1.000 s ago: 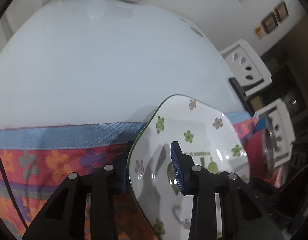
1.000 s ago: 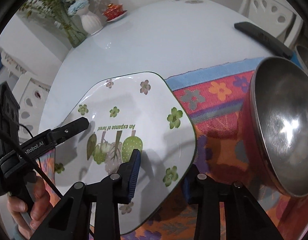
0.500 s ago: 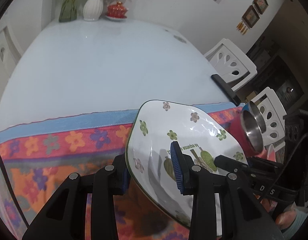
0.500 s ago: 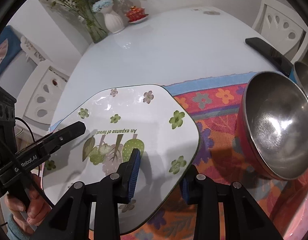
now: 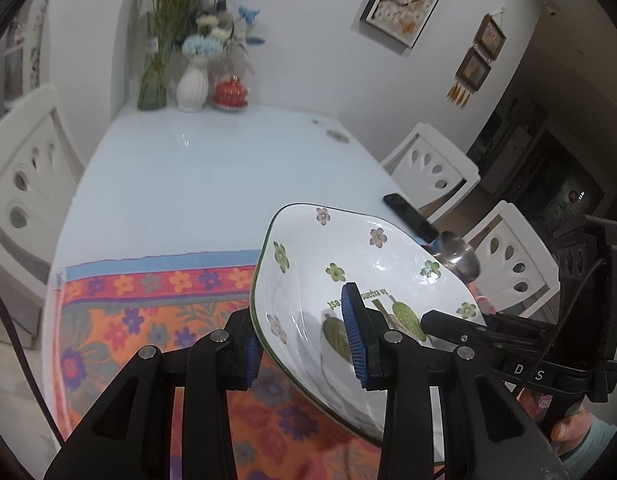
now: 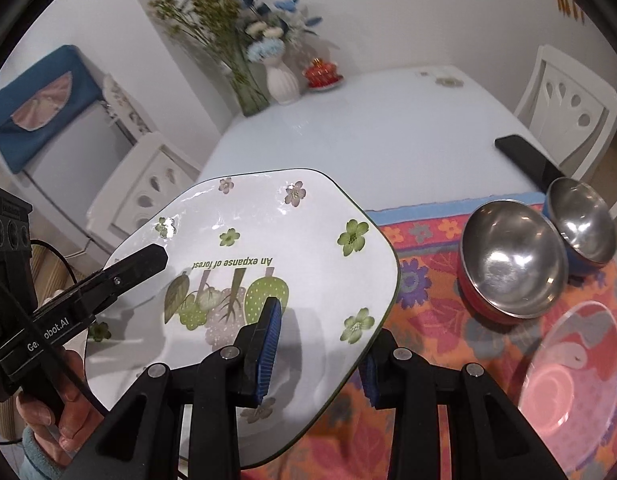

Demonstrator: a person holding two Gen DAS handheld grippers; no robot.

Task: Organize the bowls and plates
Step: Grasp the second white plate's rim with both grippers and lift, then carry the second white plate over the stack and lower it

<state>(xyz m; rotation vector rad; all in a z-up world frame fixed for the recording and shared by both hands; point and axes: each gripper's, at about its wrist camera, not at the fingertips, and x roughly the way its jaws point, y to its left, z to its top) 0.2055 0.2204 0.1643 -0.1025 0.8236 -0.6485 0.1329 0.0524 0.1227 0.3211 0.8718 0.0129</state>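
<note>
A white squarish plate (image 5: 348, 264) with green flowers and the words "An expanse of forest" is held in the air above the floral mat; it also shows in the right wrist view (image 6: 268, 248). My left gripper (image 5: 304, 344) is shut on its left edge. My right gripper (image 6: 320, 356) is shut on its right edge. A red steel-lined bowl (image 6: 512, 260), a blue steel-lined bowl (image 6: 580, 220) and a clear glass bowl (image 6: 572, 364) sit on the mat (image 6: 424, 240) to the right.
A pale blue table (image 5: 212, 184) carries two vases (image 5: 193, 84), a red dish (image 5: 230, 96) at the far end and a black phone (image 6: 528, 158) at the right edge. White chairs (image 5: 24, 184) stand around it.
Both grippers have lifted the plate well above the mat and tilted up, so the far wall and vases have come into view. The bowls look smaller and farther below.
</note>
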